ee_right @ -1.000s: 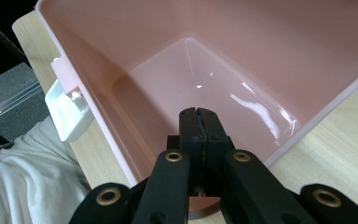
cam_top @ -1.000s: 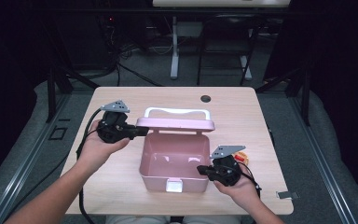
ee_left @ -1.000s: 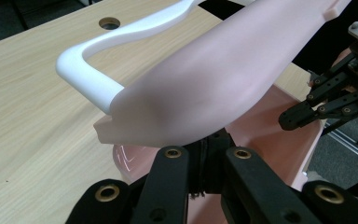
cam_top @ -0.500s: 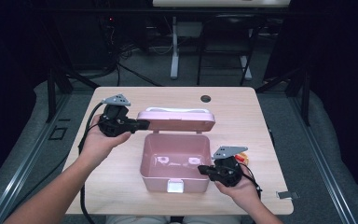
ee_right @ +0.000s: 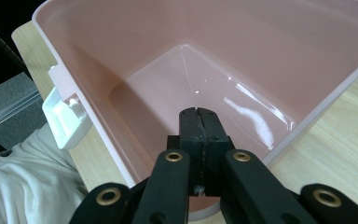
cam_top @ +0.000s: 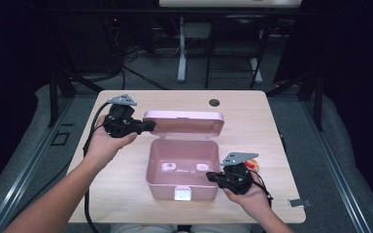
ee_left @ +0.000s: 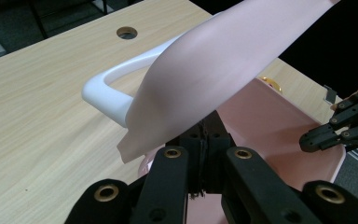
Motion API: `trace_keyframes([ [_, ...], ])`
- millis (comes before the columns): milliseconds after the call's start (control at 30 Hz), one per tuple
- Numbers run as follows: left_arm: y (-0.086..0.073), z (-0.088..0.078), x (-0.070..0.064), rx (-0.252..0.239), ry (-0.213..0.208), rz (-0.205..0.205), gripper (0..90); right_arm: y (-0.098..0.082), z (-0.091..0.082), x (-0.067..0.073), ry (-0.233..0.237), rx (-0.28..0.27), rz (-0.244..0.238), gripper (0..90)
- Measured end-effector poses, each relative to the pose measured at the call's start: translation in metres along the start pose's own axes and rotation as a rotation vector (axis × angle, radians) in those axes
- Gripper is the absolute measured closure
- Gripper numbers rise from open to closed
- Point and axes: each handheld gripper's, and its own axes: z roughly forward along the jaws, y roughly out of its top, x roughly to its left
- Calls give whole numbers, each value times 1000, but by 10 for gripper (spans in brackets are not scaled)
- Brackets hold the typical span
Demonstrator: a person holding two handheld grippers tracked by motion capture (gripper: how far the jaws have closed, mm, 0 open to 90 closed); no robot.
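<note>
Pink box sits open on the worktop, between the two tools, and its lid has changed: a second ago it stood upright at the back, now it is tipped forward and hangs partway over the opening. Left tool is at the lid's left end and has come round with it, jaws clenched. Likely step is closing the box, roughly half done; the lid is not yet down and the white latch on the front wall is not engaged. Right tool has not moved; it is clenched too, nothing between the jaws, tips poked over the box's right rim into the bare interior, probably steadying it. If the lid keeps dropping, that tool is in the way and needs to clear first. Hard to make out: in the left gripper view the lid covers the jaw tips, so can't tell if they pinch its edge or just push under it. White handle on the lid is half hidden beyond that tool. Small yellow and red item behind the right tool is mostly blocked, can't identify. Hinge not visible.
</note>
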Motion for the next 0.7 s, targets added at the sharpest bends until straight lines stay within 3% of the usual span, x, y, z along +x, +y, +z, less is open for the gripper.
trace_keyframes([
  [700,6,8,7,0,31,-6,878,-1,0,0,1,-8,1,900],
])
